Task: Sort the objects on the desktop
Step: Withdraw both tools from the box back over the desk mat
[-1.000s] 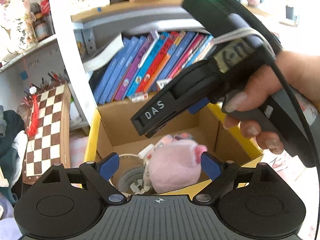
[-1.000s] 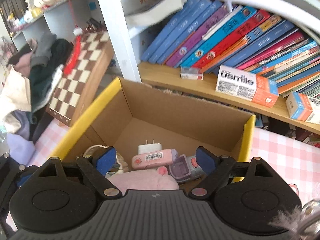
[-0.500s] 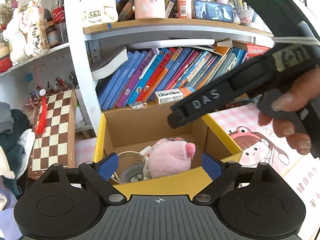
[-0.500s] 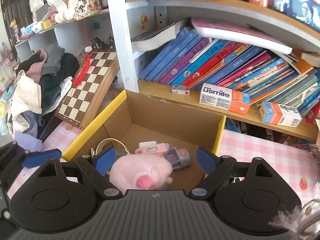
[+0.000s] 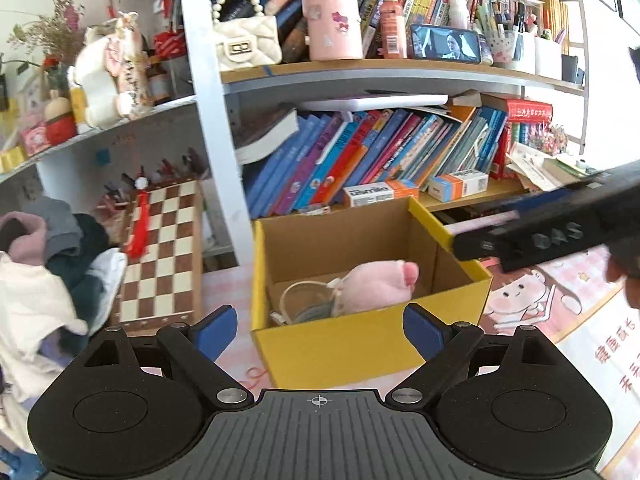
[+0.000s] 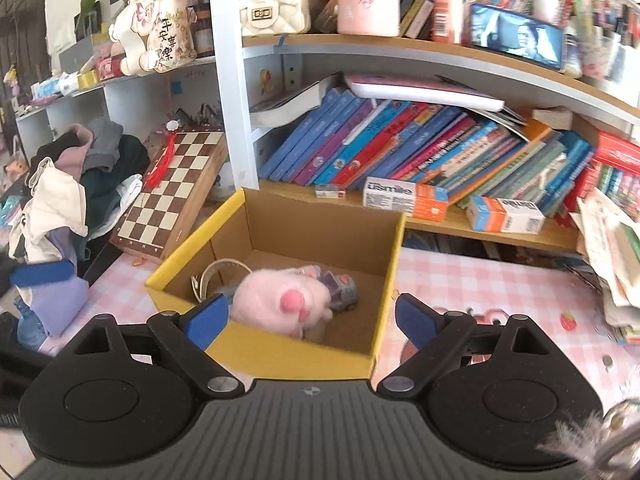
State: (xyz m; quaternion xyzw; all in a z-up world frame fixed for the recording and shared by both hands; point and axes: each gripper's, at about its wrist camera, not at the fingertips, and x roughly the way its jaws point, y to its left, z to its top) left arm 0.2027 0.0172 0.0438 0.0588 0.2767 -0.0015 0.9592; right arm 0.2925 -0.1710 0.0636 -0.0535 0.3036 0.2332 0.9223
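A yellow-rimmed cardboard box [image 5: 360, 344] [image 6: 304, 356] stands on the pink checked table. A pink plush toy [image 5: 376, 286] [image 6: 280, 300] lies in it with a white cable coil [image 5: 300, 300] [image 6: 218, 274] and a small grey toy car [image 6: 342, 294]. My left gripper [image 5: 320, 328] is open and empty, in front of the box. My right gripper [image 6: 308, 318] is open and empty, above the box's near side. The right gripper's body [image 5: 560, 232] shows at the right of the left wrist view.
A bookshelf with leaning books [image 6: 400, 148] and small cartons [image 6: 404, 198] stands behind the box. A chessboard [image 5: 160, 256] [image 6: 176, 188] leans at the left beside a clothes pile [image 6: 68, 192]. Papers [image 6: 608, 248] are stacked at the right.
Both grippers have pulled back and up from the box. The plush toy stays in the box. The right gripper has moved off to the right in the left wrist view.
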